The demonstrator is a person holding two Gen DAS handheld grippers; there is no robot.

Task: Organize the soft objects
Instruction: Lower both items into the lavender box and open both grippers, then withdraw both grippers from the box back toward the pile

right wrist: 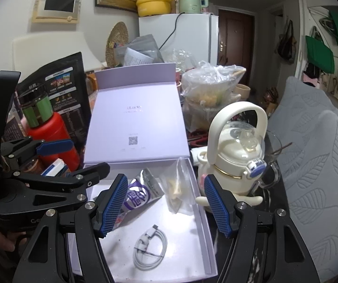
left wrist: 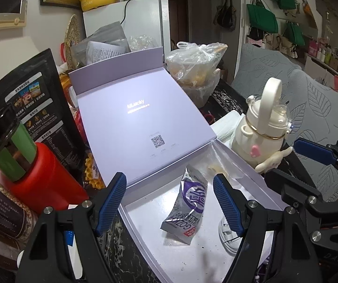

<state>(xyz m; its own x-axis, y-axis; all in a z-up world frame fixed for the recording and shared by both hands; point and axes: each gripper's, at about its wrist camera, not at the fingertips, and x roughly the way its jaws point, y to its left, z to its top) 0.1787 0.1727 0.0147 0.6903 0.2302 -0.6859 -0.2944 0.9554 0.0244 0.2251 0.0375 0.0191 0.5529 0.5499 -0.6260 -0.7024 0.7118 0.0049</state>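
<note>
Three soft items lie loose in the open box [right wrist: 199, 212]: snack pouch [left wrist: 187, 202], clear bag [right wrist: 176, 188], coiled cable [right wrist: 149, 250] (apparently deposited). Left gripper [left wrist: 169, 202] and right gripper [right wrist: 164, 205] hover above, jaws apart, empty.

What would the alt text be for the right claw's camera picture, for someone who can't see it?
An open lilac box on a cluttered table holds a silver and purple snack packet, a clear bag and a coiled white cable. The right claw hangs open and empty above it, the left claw at left, a white bottle beside the box.
</note>
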